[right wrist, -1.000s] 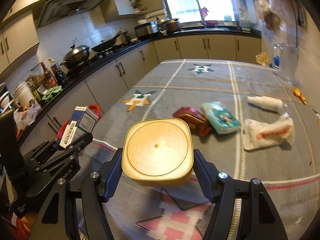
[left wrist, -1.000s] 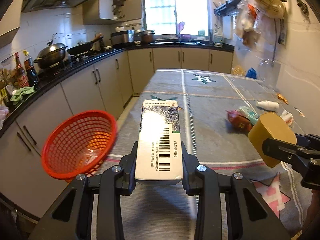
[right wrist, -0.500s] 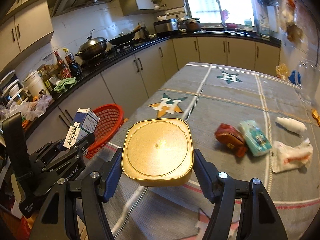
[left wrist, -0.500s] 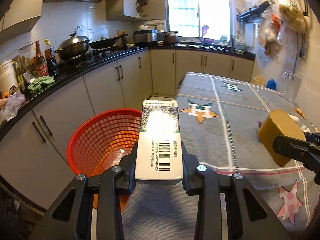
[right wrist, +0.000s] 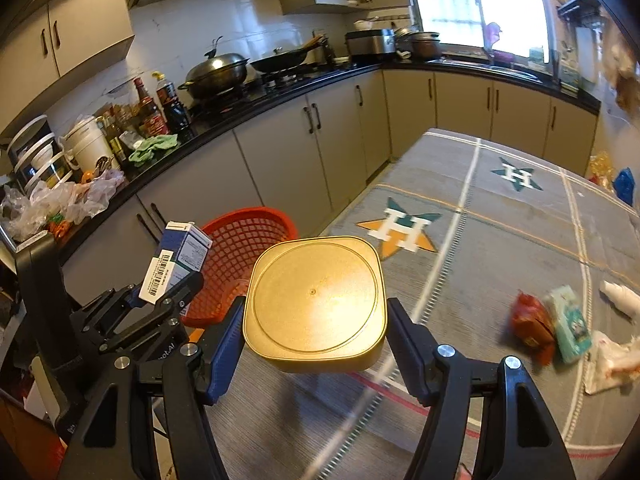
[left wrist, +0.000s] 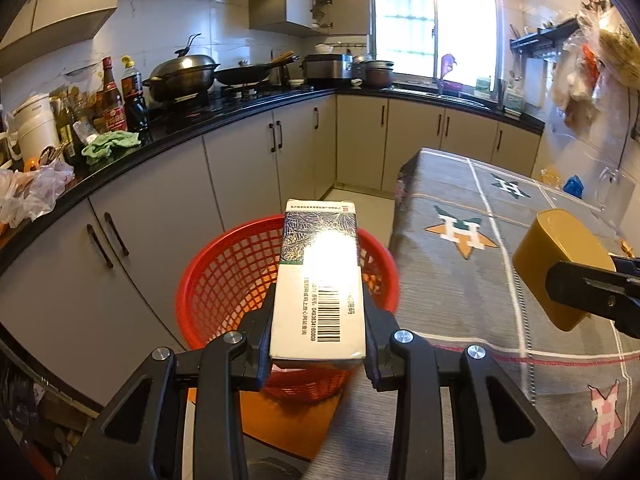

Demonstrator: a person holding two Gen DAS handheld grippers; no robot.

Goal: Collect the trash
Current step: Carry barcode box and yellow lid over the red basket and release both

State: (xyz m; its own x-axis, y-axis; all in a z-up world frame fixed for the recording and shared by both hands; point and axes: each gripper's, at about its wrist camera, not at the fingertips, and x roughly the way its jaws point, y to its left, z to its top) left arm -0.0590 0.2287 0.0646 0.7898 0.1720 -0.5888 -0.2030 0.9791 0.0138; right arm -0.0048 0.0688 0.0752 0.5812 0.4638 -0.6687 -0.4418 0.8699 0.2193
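Carrying the box (left wrist: 318, 292) clamped in the left gripper (left wrist: 318, 344) fully over the red basket (left wrist: 228, 280) before letting go works best, then the gold tub (right wrist: 316, 300) clamped in the right gripper (right wrist: 316, 350), beside the basket.

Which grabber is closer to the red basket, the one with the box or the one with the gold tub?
Left. The left gripper holds the box right over the red basket. The right gripper, with the gold tub, hangs over the table edge beside the basket.

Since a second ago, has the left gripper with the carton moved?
Yes. The left gripper, holding the carton, swung off the table toward the red basket.
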